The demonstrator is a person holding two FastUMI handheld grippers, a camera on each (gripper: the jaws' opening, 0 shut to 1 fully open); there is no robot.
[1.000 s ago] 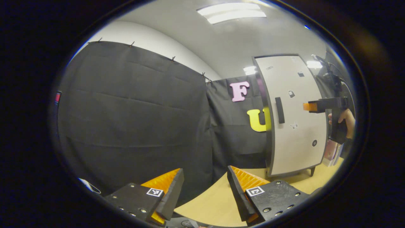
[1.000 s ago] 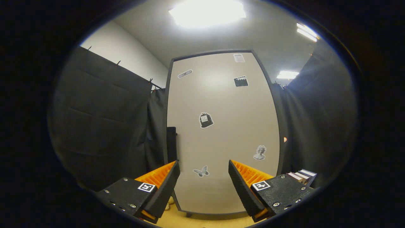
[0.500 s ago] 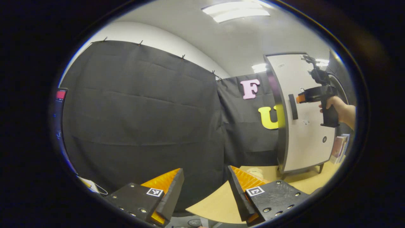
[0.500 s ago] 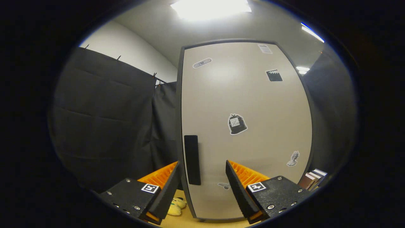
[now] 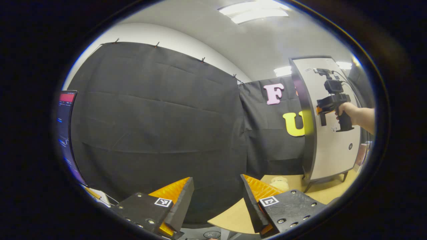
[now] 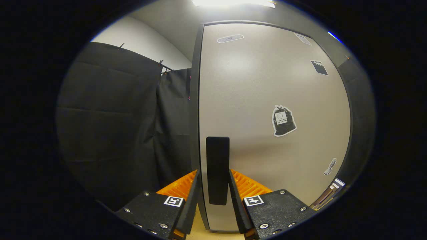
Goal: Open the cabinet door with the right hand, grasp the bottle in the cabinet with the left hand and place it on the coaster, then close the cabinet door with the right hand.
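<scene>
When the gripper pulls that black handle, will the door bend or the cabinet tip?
The door looks like a flat, rigid panel, so it probably swings without bending. The handle looks solid between the right gripper fingers. The tall cabinet stands on thin legs, so a hard pull might rock it.

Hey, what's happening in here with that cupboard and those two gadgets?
A person is using a pair of handheld tongs to work a cabinet. The right tongs are at the dark handle of the cabinet door, one finger on either side of it, about to grip; I can't tell whether they touch it. The door looks closed. The left tongs hang open, off to the side above the table.
</scene>
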